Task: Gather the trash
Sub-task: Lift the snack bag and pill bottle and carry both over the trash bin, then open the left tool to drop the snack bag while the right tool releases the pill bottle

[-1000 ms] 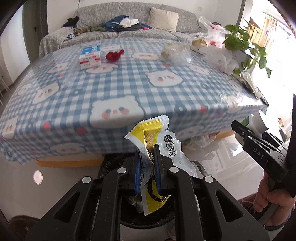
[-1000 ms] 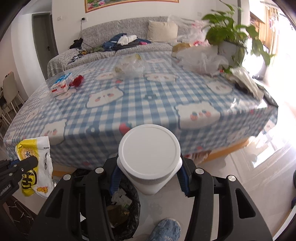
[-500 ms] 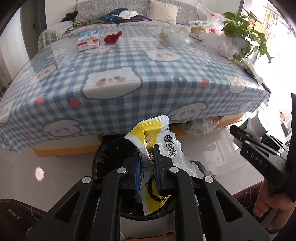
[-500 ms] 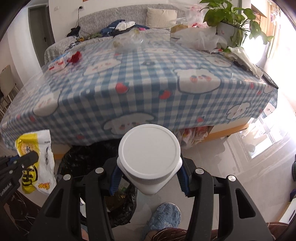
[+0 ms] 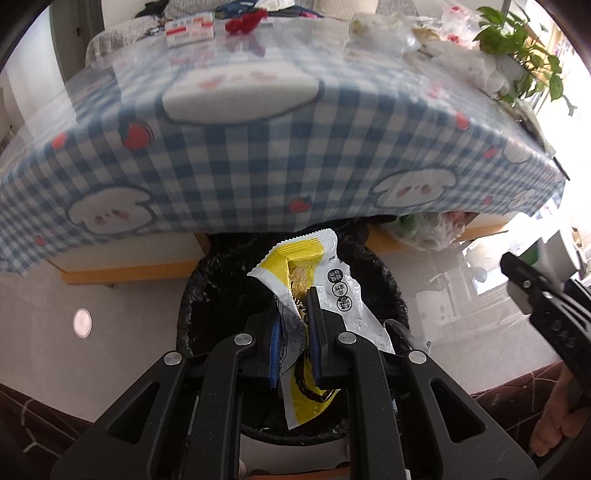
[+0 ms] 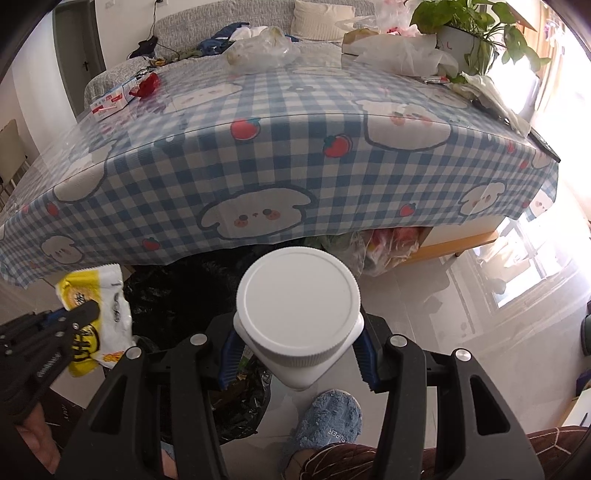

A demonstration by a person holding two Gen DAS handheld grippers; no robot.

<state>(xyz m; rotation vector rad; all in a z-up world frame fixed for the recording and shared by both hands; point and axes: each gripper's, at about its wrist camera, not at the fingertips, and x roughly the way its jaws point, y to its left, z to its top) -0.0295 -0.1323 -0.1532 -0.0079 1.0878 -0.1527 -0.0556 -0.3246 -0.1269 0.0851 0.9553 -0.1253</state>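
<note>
Gripping a yellow-and-white snack wrapper, the left tongs are pinched narrow on its crumpled middle, and the packet stands up between the blue pads, directly over the black-lined trash bin. Right tongs set wide around a white screw-lid jar, clamped on its sides just below the ribbed lid, lid facing the camera. That jar sits to the right of the bin mouth, above bare floor and a blue slipper.

Wrapper: thin film, very light, slick, no stiffness; held mid-body it flops at both ends. Should fall free once released, though film may cling to a pad. Jar: rigid, smooth plastic, likely slippery on its sides; the hold under the lid rim looks the safest place. Whether it is empty or has weight, cannot tell from here.

Beyond the bin, the surface with its blue checked bear cloth carries more: a small red-and-white carton, something red beside it, a clear plastic bag, white bags near a potted plant. Sofa behind, out of focus.
</note>
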